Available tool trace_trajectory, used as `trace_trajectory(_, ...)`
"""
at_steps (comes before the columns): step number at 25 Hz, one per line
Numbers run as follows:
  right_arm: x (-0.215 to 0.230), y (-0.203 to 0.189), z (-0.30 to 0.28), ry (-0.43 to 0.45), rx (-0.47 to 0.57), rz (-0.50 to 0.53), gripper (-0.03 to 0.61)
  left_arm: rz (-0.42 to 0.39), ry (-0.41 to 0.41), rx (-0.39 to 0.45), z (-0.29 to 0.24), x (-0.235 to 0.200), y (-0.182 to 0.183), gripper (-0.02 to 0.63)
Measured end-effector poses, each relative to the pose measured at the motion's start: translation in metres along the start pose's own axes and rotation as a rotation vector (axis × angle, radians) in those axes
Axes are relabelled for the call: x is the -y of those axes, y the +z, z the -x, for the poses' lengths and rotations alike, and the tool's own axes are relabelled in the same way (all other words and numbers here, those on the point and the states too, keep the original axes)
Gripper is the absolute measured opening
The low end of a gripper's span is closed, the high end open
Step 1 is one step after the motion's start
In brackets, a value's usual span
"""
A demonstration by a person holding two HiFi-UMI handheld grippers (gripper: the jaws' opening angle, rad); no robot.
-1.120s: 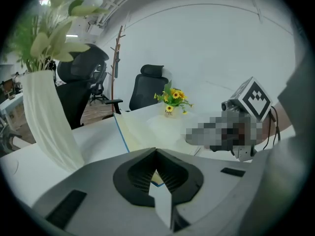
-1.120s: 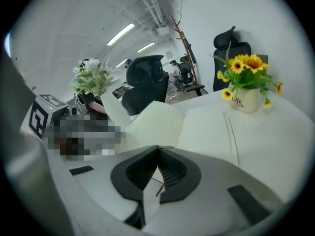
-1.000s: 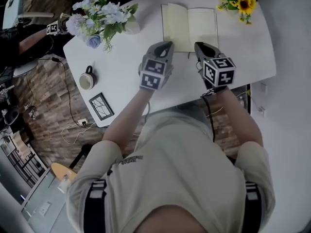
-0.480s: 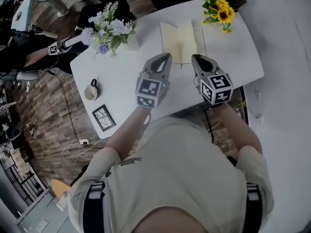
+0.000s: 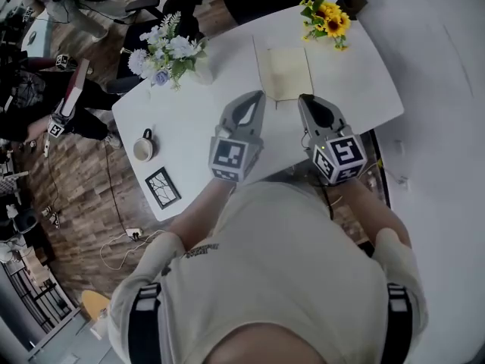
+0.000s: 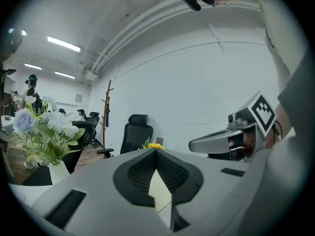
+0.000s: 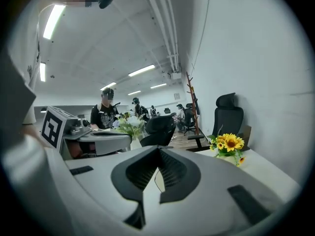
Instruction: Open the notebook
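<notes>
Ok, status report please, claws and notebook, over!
Left claw shut, empty. Right claw shut, empty. Notebook lies open on the table, beyond both claws. Nothing in the way.

We wear a beige short-sleeved shirt (image 5: 280,279) and black shoulder straps (image 5: 145,332); our grey left gripper (image 5: 260,95) and right gripper (image 5: 305,98) bear black-and-white marker cubes (image 5: 229,156).

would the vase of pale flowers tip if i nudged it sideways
Likely tippy: the flowers spread much wider than the small vase beneath, so it looks top-heavy. A low push might just slide it, since the table looks smooth.
</notes>
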State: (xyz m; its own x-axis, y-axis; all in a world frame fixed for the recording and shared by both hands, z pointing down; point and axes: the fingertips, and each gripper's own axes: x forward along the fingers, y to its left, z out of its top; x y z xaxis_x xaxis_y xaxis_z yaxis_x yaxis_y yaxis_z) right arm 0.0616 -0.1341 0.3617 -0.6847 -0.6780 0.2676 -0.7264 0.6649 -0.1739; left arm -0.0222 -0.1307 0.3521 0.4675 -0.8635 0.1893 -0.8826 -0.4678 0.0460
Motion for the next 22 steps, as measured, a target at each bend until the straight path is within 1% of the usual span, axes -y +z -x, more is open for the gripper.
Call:
trace_trajectory(3,-0.006,0.006,0.012,-0.008,0.042,0.018,0.003,-0.031,0.003,0.043,0.01,0.008,0.008,0.002)
trace_trajectory(6,-0.011,0.009,0.024,-0.011,0.083,0.026,0.003,-0.03,0.006,0.073,0.018,0.018,0.013,0.002)
trace_trajectory(12,-0.018,0.015,0.032,-0.007,0.12,0.023,0.003,-0.033,0.003,0.073,0.026,0.025,0.01,0.002)
trace_trajectory(22,-0.03,0.014,0.035,0.006,0.121,0.016,0.003,-0.036,-0.013,0.06,0.03,0.03,0.009,0.002)
